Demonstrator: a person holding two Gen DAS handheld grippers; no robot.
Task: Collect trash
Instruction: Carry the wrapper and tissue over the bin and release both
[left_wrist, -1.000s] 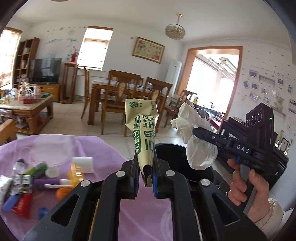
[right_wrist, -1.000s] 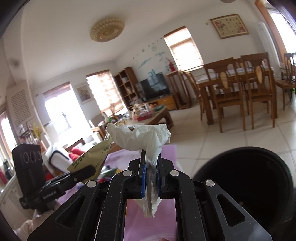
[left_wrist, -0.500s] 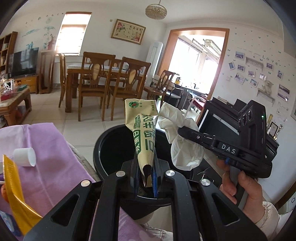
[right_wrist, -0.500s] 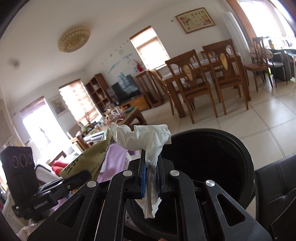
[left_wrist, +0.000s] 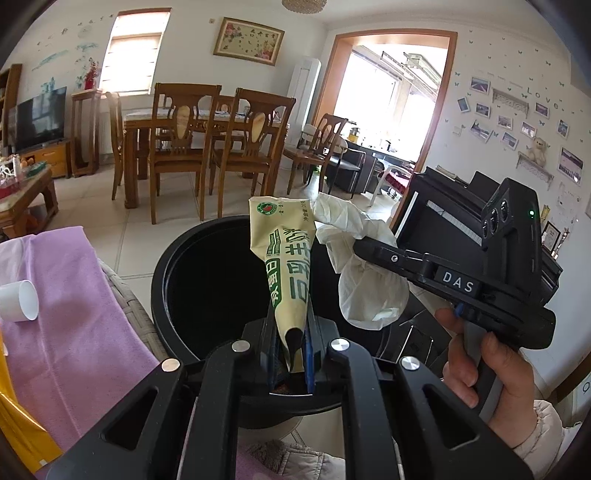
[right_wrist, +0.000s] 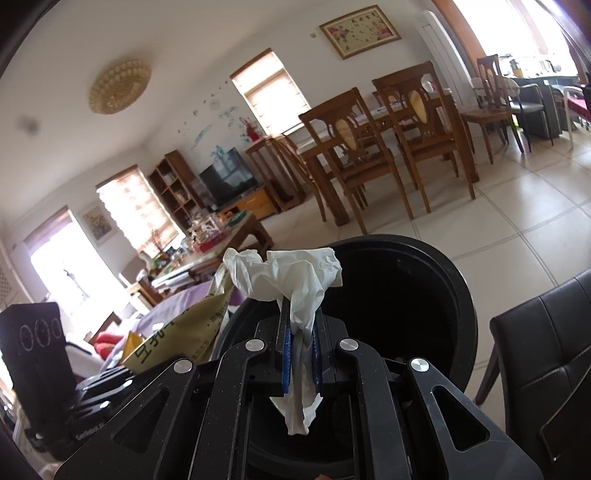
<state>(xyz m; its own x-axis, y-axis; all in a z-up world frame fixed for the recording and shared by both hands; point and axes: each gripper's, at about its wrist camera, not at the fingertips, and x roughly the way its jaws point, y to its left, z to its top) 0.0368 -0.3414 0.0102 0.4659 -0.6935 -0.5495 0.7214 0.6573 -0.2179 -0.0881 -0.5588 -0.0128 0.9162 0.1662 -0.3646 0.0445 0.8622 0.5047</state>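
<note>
1. Two pieces of trash are in my grip. My left hand-held gripper (left_wrist: 290, 347) is clamped on the narrow end of a yellow-green printed wrapper (left_wrist: 284, 269), which stands up between the fingers. My right hand-held gripper (right_wrist: 300, 354) is clamped on a crumpled white tissue (right_wrist: 291, 280), pinched at its waist so that a tail hangs below the pads.
2. Both items hang over the open mouth of the black bin (left_wrist: 207, 280), which stands on the floor just beside the desk with the purple cloth (left_wrist: 74, 295). The wrapper and the tissue sit close together, possibly touching.
3. I judge the step in hand to be the drop. Before I let go, I check that each item's lower end lies inside the rim (right_wrist: 458, 295), not above it.
4. I open one hand-held gripper at a time. A shared release risks the tissue catching on the wrapper.
5. I open the jaws fully. Soft tissue can cling to a pad, so I confirm it has fallen before I withdraw.
6. I then go to the desk, where a white cup (left_wrist: 18, 301) lies on its side.
</note>
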